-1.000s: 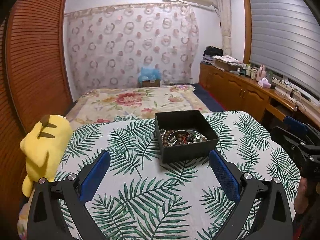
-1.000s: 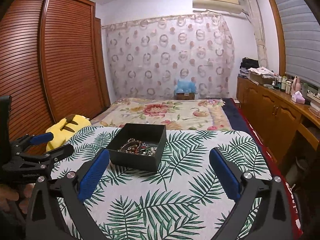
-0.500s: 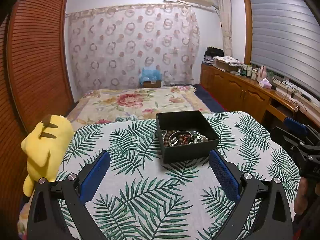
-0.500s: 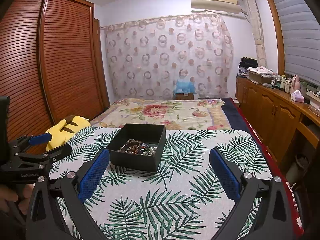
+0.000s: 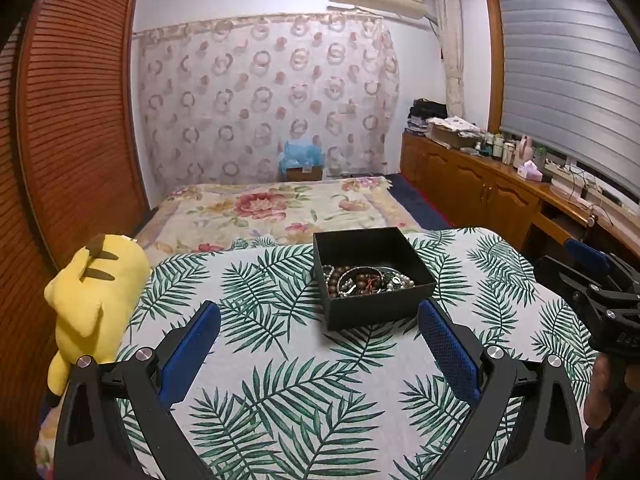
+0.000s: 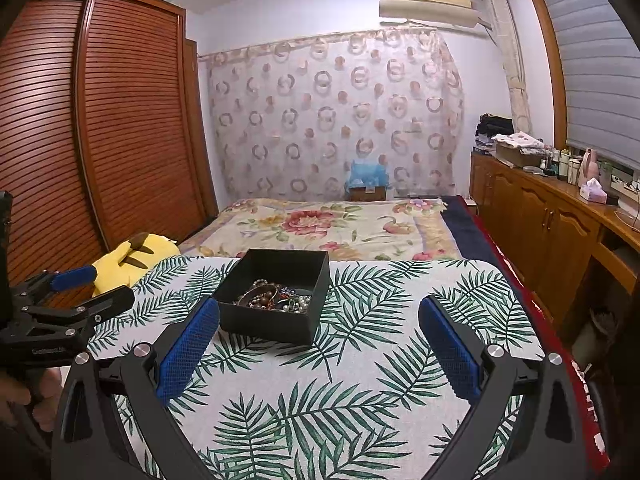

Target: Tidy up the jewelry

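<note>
- Bed [image 5: 276, 204] with a floral cover fills the far half of the room, running up to a curtain [image 5: 264, 96] printed with rings.
- Wardrobe doors [image 6: 132, 120] of slatted red-brown wood line the left wall; a low wooden cabinet [image 6: 540, 216] crowded with bottles and a tissue box runs along the right, under the blinds.
- Nearer, a table covered in a palm-leaf cloth [image 5: 280, 380] stands in front of the bed.
- A yellow plush toy [image 5: 92, 292] slumps against the table's left edge.
- The left gripper [image 5: 318, 344] hangs over the near part of the cloth, its blue-padded fingers spread wide with nothing between them; the box sits just beyond its right finger.
- The right gripper [image 6: 318, 344] is spread just as wide and also has hold of nothing; its left pad reaches the near left corner of the box, though I cannot tell whether it touches.
- A black open box [image 6: 280, 300] sits on the cloth toward the far side of the table, upright, lid off.
- Inside it lies the jewelry [image 5: 366, 280]: a tangled heap of brown beads, pearl strands and a metal bangle gathered toward the near wall, with the far part of the floor bare.
</note>
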`<state>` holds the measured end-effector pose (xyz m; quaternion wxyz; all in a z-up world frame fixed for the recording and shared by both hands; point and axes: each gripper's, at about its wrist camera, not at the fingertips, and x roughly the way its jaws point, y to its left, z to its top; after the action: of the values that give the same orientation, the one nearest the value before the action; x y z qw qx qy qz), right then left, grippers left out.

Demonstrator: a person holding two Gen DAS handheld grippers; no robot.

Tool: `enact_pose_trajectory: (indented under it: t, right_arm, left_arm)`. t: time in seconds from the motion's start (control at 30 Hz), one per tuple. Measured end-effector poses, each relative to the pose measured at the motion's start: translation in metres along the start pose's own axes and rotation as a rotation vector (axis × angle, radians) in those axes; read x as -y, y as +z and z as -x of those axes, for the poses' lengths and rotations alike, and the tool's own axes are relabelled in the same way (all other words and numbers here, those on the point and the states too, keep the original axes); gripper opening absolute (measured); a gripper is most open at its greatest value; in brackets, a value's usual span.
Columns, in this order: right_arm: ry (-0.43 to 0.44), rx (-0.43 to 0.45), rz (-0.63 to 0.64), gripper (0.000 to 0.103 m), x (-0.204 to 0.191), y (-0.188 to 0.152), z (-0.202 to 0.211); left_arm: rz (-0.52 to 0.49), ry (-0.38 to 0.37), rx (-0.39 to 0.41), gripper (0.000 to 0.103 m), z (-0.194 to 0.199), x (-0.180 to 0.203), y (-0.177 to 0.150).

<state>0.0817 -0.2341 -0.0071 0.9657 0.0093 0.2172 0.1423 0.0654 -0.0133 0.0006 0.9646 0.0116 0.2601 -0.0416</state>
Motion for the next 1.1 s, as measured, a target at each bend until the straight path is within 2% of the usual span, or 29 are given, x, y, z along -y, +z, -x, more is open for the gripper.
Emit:
enact_pose_trajectory:
  t: [1.1]
  right_arm:
    - [0.003,0.001,-0.003,0.101,0.0004,0.0005,-0.0020]
  left_arm:
    - [0.002,0.003,0.010,0.095,0.0038,0.0023,0.0000]
